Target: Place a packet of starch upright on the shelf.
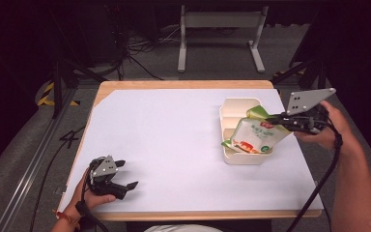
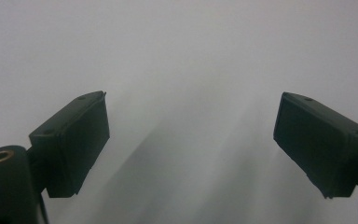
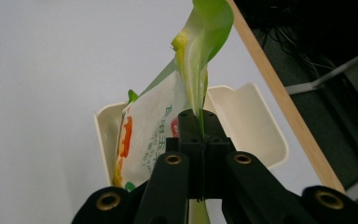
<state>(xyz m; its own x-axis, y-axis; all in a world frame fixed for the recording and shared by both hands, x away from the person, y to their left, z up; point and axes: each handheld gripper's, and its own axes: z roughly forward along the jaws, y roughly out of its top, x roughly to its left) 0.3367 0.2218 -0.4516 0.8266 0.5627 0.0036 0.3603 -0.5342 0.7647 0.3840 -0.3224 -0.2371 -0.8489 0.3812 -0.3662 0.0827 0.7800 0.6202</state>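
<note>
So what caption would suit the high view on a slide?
Right gripper pinches a snack pouch over the cream tray.

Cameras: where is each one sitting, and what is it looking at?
High view: sits above the person's side, looking forward and down at the table; both forearms, left gripper and right gripper show.
Left gripper view: rides the left gripper, facing the bare white table; its open fingers show.
Right gripper view: rides the right gripper, facing the snack bag over the cream tray; its shut fingers show.
Shared: the high and right gripper views both show bag and tray.
</note>
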